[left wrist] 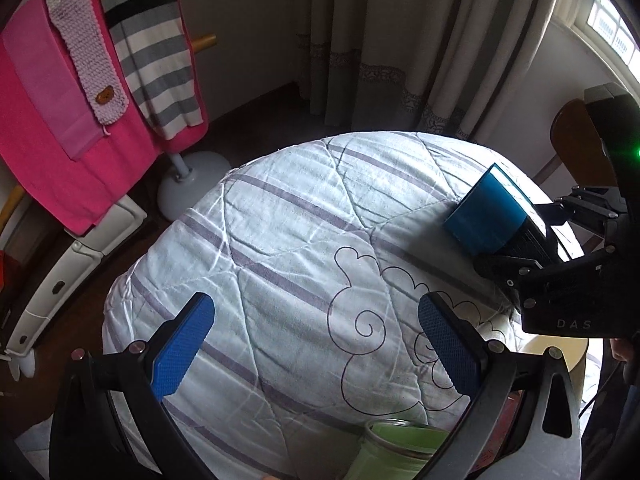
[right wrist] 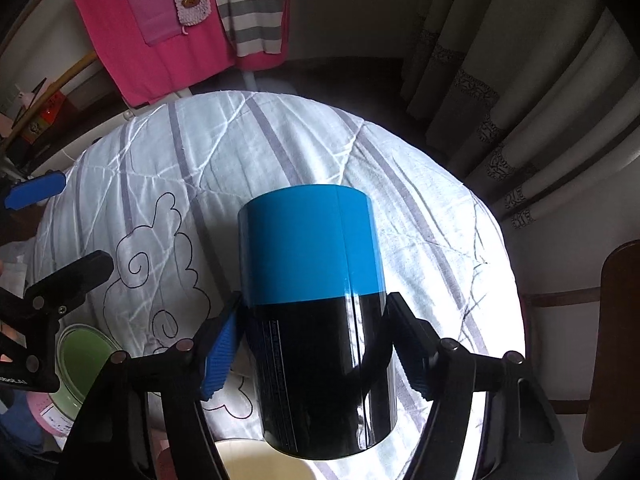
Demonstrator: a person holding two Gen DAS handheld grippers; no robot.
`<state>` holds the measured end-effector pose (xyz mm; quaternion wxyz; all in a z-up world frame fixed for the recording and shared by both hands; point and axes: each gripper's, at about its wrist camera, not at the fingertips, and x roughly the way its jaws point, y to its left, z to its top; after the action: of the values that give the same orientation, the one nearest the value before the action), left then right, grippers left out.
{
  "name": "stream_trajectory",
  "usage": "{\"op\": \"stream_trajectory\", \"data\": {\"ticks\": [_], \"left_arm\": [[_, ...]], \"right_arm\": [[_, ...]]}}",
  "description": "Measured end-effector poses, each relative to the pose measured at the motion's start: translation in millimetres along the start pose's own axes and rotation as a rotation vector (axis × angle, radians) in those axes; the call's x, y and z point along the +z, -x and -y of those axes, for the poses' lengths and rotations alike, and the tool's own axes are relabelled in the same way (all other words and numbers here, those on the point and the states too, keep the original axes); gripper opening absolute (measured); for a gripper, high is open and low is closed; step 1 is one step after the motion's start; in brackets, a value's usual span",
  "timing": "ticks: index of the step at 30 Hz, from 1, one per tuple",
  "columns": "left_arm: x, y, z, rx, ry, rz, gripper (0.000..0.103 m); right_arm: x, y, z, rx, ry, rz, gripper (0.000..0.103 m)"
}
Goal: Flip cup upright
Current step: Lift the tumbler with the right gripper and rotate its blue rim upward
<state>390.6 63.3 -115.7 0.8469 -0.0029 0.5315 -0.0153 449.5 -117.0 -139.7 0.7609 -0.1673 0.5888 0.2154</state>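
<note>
The cup point(right wrist: 316, 300) is a tall cylinder, blue on the far half and black on the near half. My right gripper point(right wrist: 316, 344) is shut on its black part, with a blue pad point(right wrist: 220, 356) pressed on each side. In the left wrist view the cup point(left wrist: 486, 216) is tilted over the quilt at the right, held by the right gripper point(left wrist: 516, 248). My left gripper point(left wrist: 316, 348) is open and empty above the quilted cover point(left wrist: 288, 248), well left of the cup.
A green jar point(left wrist: 394, 450) stands at the near edge, also in the right wrist view point(right wrist: 82, 364). Pink and striped cloths point(left wrist: 80, 92) hang on a rack at left. Curtains point(left wrist: 400, 40) hang behind. A wooden chair point(right wrist: 616, 344) stands at right.
</note>
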Motion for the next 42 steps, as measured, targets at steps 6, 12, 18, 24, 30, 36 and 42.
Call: {"op": "stream_trajectory", "data": {"ticks": [6, 12, 18, 24, 30, 36, 42], "left_arm": [[-7.3, 11.3, 0.3, -0.006, 0.002, 0.023, 0.103], [-17.6, 49.5, -5.7, -0.006, 0.023, 0.101, 0.103], [-45.3, 110.5, -15.2, -0.022, 0.030, 0.205, 0.103], [-100.9, 162.6, -33.8, 0.005, 0.005, 0.267, 0.103], [-167.2, 203.0, -62.0, -0.002, 0.027, 0.306, 0.103], [-223.1, 220.1, -79.0, -0.005, 0.004, 0.297, 0.103], [-246.1, 219.8, -94.6, -0.001, 0.019, 0.278, 0.103]], "right_arm": [[-11.8, 10.5, -11.5, -0.095, 0.018, 0.047, 0.070], [-26.7, 51.3, -30.9, -0.173, 0.034, 0.132, 0.069], [-55.2, 123.8, -74.2, -0.238, 0.037, 0.264, 0.068], [-86.8, 160.4, -120.8, -0.178, 0.095, 0.272, 0.068], [-122.2, 169.3, -178.1, -0.133, 0.137, 0.240, 0.068], [-163.4, 154.6, -218.4, -0.005, 0.138, 0.061, 0.068], [-179.6, 107.2, -225.3, 0.107, 0.057, -0.091, 0.068]]}}
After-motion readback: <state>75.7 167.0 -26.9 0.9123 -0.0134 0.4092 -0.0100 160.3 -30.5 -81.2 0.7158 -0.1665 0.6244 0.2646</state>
